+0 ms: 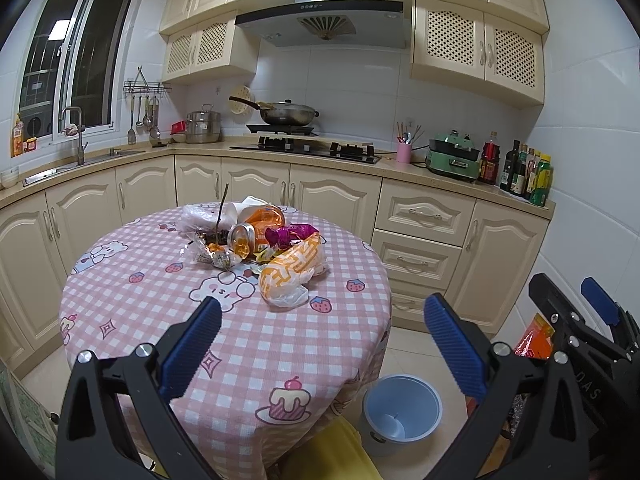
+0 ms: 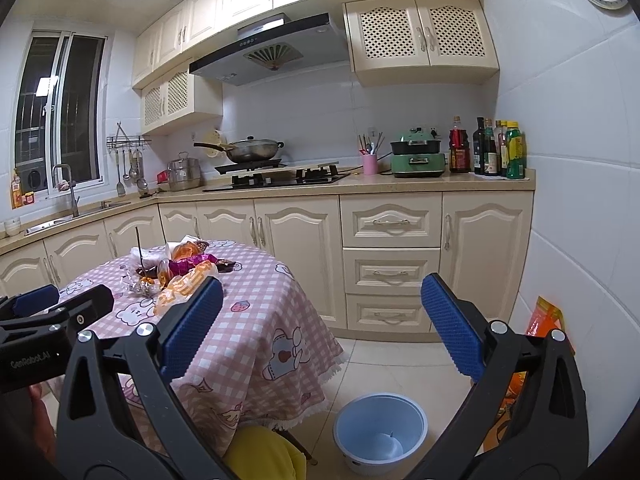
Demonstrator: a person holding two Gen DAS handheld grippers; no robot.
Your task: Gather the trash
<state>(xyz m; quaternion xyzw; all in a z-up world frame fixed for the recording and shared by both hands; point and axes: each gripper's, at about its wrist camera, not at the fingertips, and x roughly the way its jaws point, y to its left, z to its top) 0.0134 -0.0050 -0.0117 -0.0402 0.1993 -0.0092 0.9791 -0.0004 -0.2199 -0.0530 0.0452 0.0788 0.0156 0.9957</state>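
Left wrist view: left gripper (image 1: pixel 322 322) spread wide, nothing between the pads, held above the near edge of the round table (image 1: pixel 120 320). Trash pile (image 1: pixel 256 244) lies ahead of the fingers, well apart, about mid-table. Nearest piece: orange-and-white plastic bag (image 1: pixel 290 274), crumpled, ahead and slightly left of centre. Behind it a tipped can (image 1: pixel 241 236), a magenta wrapper (image 1: pixel 290 234) and foil scraps. Bin (image 1: pixel 402 412) stands on the floor below and right of the fingers, beside the table; looks empty.

Right wrist view: right gripper (image 2: pixel 322 308) likewise spread, empty, off the table's right side. Pile sits ahead-left, well apart; bin almost directly beneath.

Judgement: bag and wrappers light, soft, slippery film; pinch a bunched fold, not a flat face. Can light, rigid, apt to roll; take it across the body.
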